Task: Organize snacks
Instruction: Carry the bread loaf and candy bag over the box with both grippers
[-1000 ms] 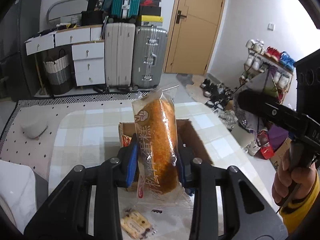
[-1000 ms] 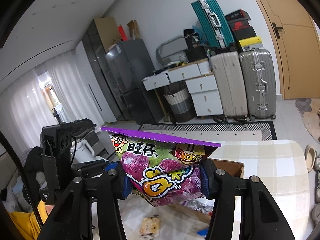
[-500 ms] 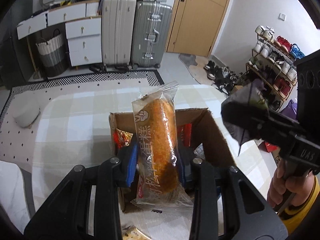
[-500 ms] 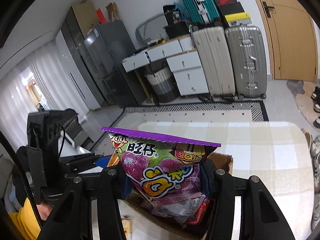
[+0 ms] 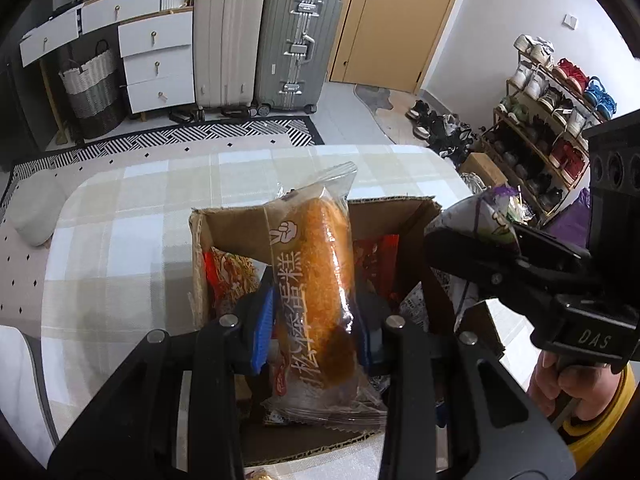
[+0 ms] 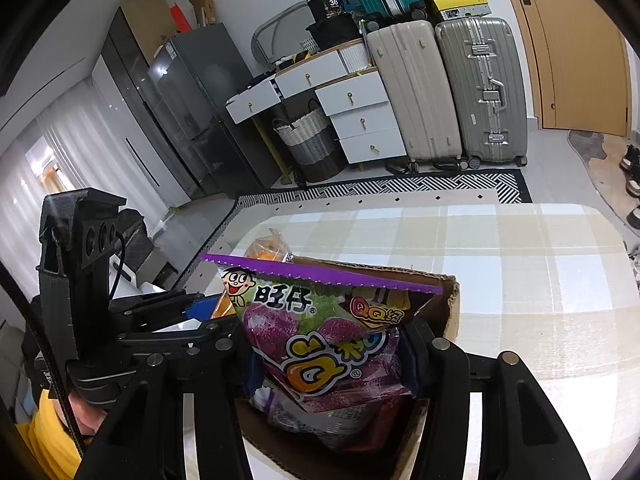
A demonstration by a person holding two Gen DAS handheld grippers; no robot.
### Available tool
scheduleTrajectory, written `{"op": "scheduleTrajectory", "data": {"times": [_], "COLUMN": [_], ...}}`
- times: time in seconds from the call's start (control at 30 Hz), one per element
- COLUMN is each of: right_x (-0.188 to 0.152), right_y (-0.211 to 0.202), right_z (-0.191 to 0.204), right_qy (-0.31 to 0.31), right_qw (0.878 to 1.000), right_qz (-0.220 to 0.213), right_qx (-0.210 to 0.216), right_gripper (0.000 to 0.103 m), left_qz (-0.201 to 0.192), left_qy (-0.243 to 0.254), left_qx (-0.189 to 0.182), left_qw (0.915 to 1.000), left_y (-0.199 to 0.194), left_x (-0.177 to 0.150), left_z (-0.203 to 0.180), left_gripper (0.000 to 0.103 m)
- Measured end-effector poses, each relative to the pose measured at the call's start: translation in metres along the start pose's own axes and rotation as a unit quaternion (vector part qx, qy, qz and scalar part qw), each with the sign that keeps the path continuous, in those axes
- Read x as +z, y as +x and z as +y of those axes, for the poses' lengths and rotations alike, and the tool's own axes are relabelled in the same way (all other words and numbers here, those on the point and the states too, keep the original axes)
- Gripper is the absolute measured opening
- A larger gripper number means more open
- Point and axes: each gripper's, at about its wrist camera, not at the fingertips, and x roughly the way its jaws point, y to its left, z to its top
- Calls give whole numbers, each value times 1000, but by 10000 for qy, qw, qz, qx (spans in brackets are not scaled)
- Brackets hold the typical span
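While both grippers hung over the box [image 5: 240, 228], the left gripper [image 5: 316, 328] was clamped on a cake pack [image 5: 320, 280], long axis upright, top seal pointing away. The right gripper [image 6: 326, 356] was clamped on a purple candy bag [image 6: 320, 332], serrated edge uppermost.

This is a home, a lived-in room near the entrance. A wooden door [image 5: 396, 20] stands beside two suitcases [image 5: 260, 36] and white drawers [image 5: 156, 60]. A shoe rack [image 5: 552, 96] full of shoes lines the wall. A woven laundry basket [image 6: 308, 140], a grey fridge [image 6: 196, 92] and a table with a checked tablecloth [image 6: 500, 248] are also there.
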Motion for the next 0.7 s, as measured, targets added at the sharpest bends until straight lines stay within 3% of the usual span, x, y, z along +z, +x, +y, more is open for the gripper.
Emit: {"op": "scheduleTrajectory", "data": {"times": [0.3,0.7], "right_x": [-6,-8], "right_y": [4,7], "right_z": [2,12], "right_qy": [-73,-155], "right_qw": [9999,9996], "right_qz": [115,239], "right_qx": [-31,-92], "right_gripper": [53,53], "left_qz": [-63,-148], "left_qy": [95,41], "left_qx": [0,72], "left_qw": [9999,9999], "left_y": [15,-19], "left_x": [-2,-23], "left_z": [3,14], "left_gripper": [30,34]}}
